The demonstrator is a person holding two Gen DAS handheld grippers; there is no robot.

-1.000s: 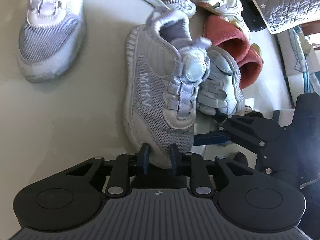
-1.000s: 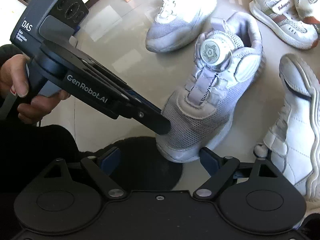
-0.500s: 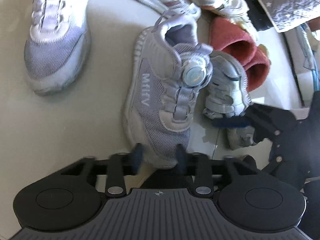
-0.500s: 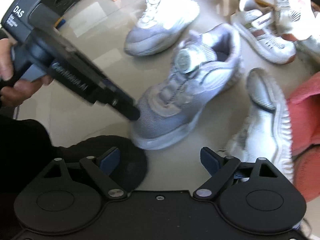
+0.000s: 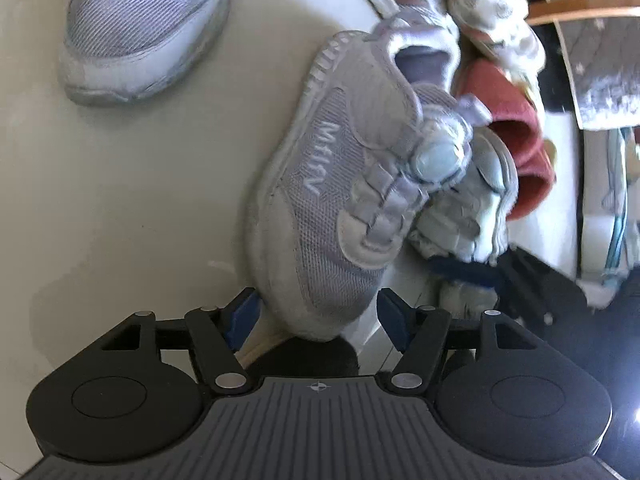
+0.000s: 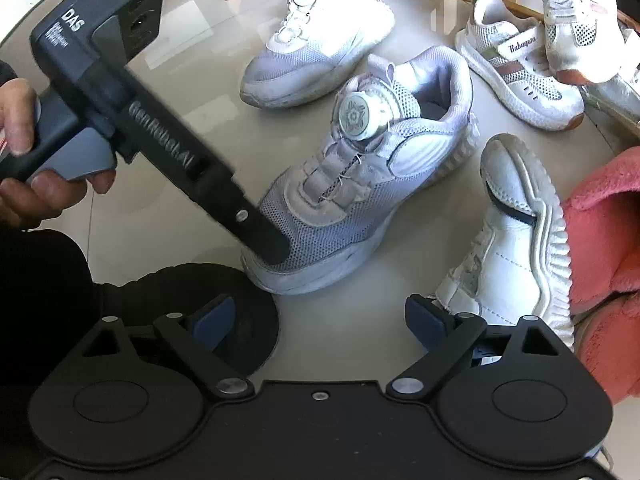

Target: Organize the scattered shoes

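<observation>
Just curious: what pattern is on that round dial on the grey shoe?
A star, on the pale dial; clearest in the right wrist view.

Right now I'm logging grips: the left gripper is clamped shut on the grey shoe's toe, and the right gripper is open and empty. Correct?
Not quite. The left gripper is not clamped: its jaws are opening, and the pads stand clear on either side of the grey shoe's toe, as the left wrist view shows. The rest holds: the right gripper is open and empty.

Home floor, scattered shoes (image 6: pixel 360 168), slippers (image 6: pixel 608 248)
</observation>
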